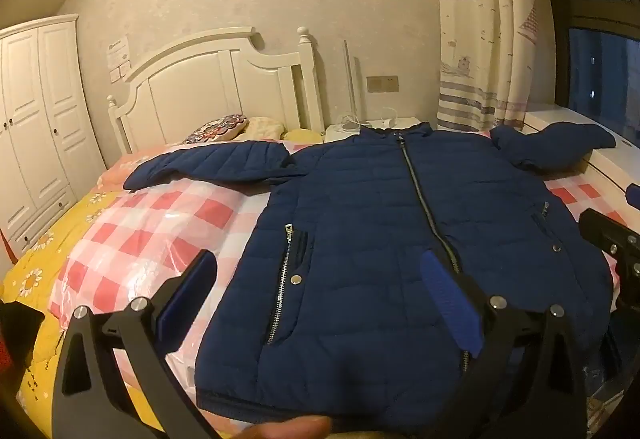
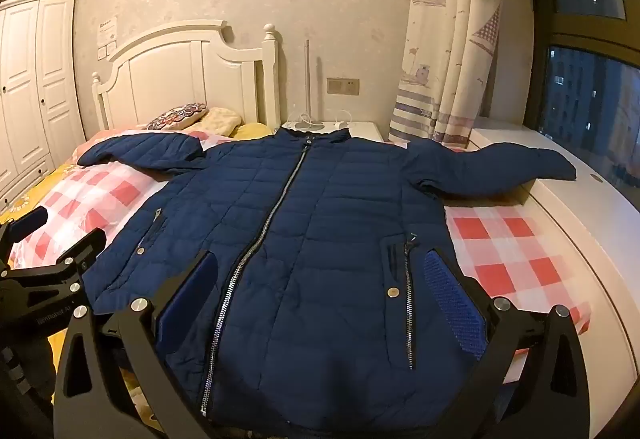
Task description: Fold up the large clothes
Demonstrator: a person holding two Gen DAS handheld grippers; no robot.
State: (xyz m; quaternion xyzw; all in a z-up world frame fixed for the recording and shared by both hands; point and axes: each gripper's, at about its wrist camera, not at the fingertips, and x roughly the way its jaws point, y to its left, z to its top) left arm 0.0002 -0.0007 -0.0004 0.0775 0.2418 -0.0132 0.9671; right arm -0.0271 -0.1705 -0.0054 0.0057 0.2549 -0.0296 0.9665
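A navy quilted jacket (image 1: 360, 239) lies flat and zipped on the bed, front up, collar toward the headboard, both sleeves spread out. In the right wrist view the same jacket (image 2: 320, 231) fills the middle. My left gripper (image 1: 320, 267) hovers open above the jacket's lower left part, nothing between its blue pads. My right gripper (image 2: 320, 271) hovers open over the lower right part by the zip, also holding nothing. The right sleeve (image 2: 500, 167) rests partly on the white window ledge. The left gripper (image 2: 52, 251) shows at the left edge of the right wrist view.
A pink checked plastic sheet (image 1: 160, 223) covers the bed over a yellow flowered quilt (image 1: 36, 271). A white headboard (image 1: 208, 87), pillows (image 1: 224, 129) and a nightstand (image 2: 352, 129) stand at the far end. A wardrobe (image 1: 32, 127) is left; curtain (image 2: 448, 39) and window ledge (image 2: 580, 223) right.
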